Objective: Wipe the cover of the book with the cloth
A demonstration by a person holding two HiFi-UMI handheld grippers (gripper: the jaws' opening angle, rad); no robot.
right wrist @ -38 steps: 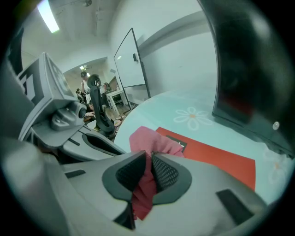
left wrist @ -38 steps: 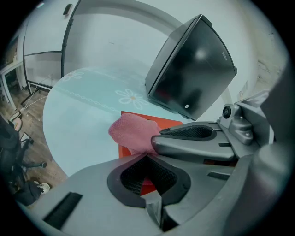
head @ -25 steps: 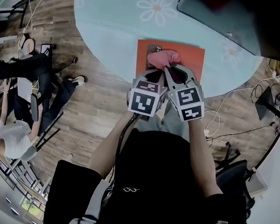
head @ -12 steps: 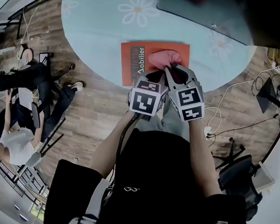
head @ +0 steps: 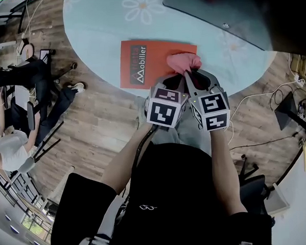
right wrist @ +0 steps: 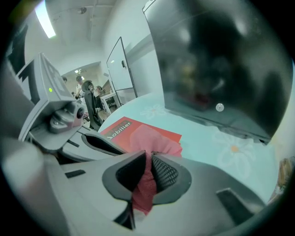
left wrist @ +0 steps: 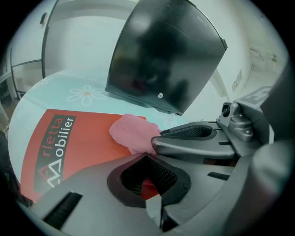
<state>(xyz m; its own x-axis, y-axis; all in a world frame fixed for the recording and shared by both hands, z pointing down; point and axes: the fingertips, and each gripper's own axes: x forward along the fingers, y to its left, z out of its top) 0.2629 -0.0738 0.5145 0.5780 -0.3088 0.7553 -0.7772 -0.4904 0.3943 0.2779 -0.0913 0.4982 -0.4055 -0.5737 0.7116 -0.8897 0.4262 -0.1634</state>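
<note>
A round, pale-blue tabletop [head: 108, 40] printed with white daisies is seen over a wood-plank floor, with a dark, glossy black panel [head: 224, 13] resting at its far side. A flat orange-red book with white lettering on its cover [head: 155, 68] lies close to the near rim of the tabletop. A crumpled pink cloth [head: 183, 62] is pressed onto the right-hand end of that cover, and its tail is clamped between the fingers of the right gripper [right wrist: 148, 159]. The fingers of the left gripper [left wrist: 143, 159] are drawn together on nothing; only the red of the book shows through the gap behind them, just beside the cloth. The wiping itself is judged to be in hand, with the lettered left part not yet reached. A sideways sweep towards the lettering is called for next, with light downward pressure so that the book is not pushed off the rim
</note>
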